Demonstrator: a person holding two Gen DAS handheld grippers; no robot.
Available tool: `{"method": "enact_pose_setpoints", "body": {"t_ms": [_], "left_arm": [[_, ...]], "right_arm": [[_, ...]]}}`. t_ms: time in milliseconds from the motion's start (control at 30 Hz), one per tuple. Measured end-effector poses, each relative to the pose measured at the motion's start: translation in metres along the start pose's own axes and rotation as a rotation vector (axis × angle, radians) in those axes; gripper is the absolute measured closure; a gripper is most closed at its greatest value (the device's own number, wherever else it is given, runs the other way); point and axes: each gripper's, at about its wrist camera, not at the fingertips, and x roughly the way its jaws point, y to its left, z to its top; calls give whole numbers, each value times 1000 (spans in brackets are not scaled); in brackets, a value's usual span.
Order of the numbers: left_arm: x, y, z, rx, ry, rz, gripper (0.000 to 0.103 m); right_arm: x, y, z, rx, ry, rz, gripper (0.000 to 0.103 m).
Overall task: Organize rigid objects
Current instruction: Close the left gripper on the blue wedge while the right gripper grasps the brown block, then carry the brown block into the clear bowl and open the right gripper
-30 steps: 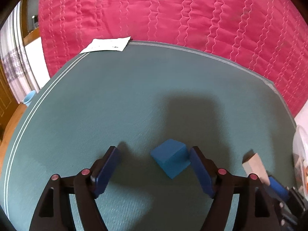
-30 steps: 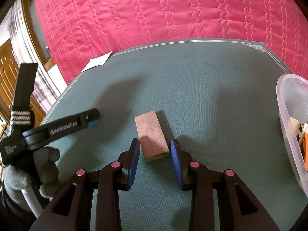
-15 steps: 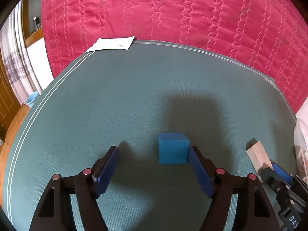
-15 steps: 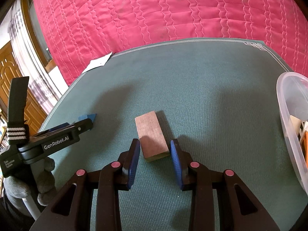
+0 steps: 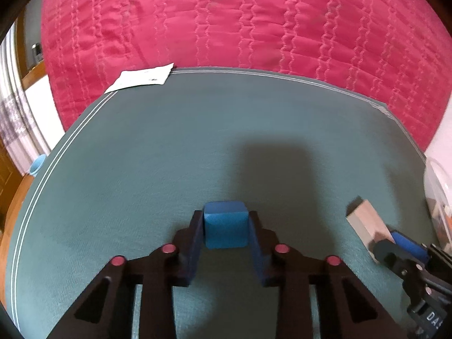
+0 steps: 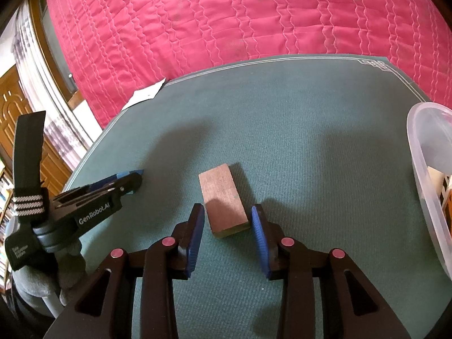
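My left gripper (image 5: 226, 227) is shut on a blue block (image 5: 226, 227), its two blue pads pressed on the block's sides, low over the green mat (image 5: 197, 147). In the right wrist view that gripper (image 6: 128, 182) shows at the left, seen from the side. A brown wooden block (image 6: 223, 200) lies flat on the mat; my right gripper (image 6: 227, 220) is open, its pads on either side of the block's near end with small gaps. The wooden block (image 5: 365, 221) also shows at the right of the left wrist view.
A clear plastic bin (image 6: 423, 152) stands at the mat's right edge, with things inside that I cannot make out. A white paper (image 5: 141, 79) lies at the mat's far left corner. A pink quilted cover (image 6: 254, 14) lies beyond the mat.
My left gripper has closed on the blue block, which turned square to the pads between frames. My right gripper and the wooden block have not moved.
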Motion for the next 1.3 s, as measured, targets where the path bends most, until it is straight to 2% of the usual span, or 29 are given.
{"method": "enact_pose_setpoints", "body": {"t_ms": [33, 200, 400, 467, 533, 567, 733, 933, 1133, 1300], "left_arm": [[0, -1, 0, 3, -2, -7, 71], [-4, -2, -1, 9, -22, -35, 71], [-4, 0, -1, -1, -21, -42, 71], [-4, -1, -2, -2, -23, -41, 71], [-5, -2, -2, 0, -27, -39, 71], [-4, -2, -2, 0, -28, -39, 71], [-4, -2, -3, 5, -34, -39, 71], [-7, -4, -4, 12, -50, -16, 71], [-15, -13, -8, 39, -67, -9, 71], [-21, -26, -15, 82, -77, -15, 71]], "right_arm": [[0, 0, 0, -1, -1, -1, 61], [2, 5, 1, -27, 5, -12, 54], [12, 19, 7, -95, 22, -88, 54], [16, 25, 8, -127, 28, -125, 55], [17, 30, 8, -159, 31, -176, 66], [17, 31, 7, -165, 30, -188, 68], [9, 24, 3, -121, 20, -161, 73], [-15, 13, -8, -44, -13, -116, 74], [-43, 3, -13, 8, -61, -115, 75], [-56, -6, -20, 34, -64, -122, 75]]}}
